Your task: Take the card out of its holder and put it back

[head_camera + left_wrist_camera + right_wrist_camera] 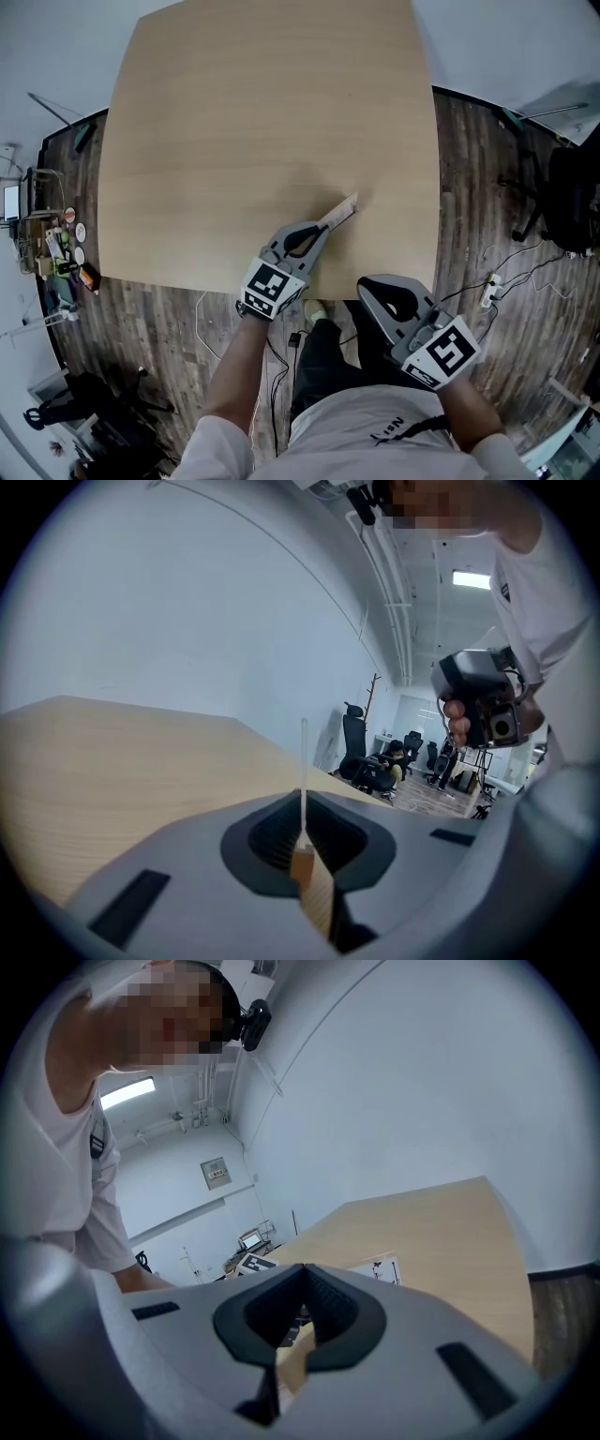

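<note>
A thin, pale card piece (343, 213) juts from my left gripper (323, 228) over the wooden table (262, 122) near its front edge. Whether the card is inside its holder I cannot tell. In the left gripper view it shows edge-on as a clear upright sliver (303, 761), with my left gripper (303, 803) shut on its base. My right gripper (364, 286) hangs off the table in front of the person's lap, shut on nothing. In the right gripper view, the closed right gripper (305, 1274) points toward the white printed card (380, 1269) and the left gripper's marker cube (251, 1262).
The tabletop bears nothing else in the head view. Dark plank floor (487, 187) surrounds it, with cables and a power strip (489, 289) at right and a cluttered shelf (56, 244) at left. Office chairs (361, 752) and a person stand far off.
</note>
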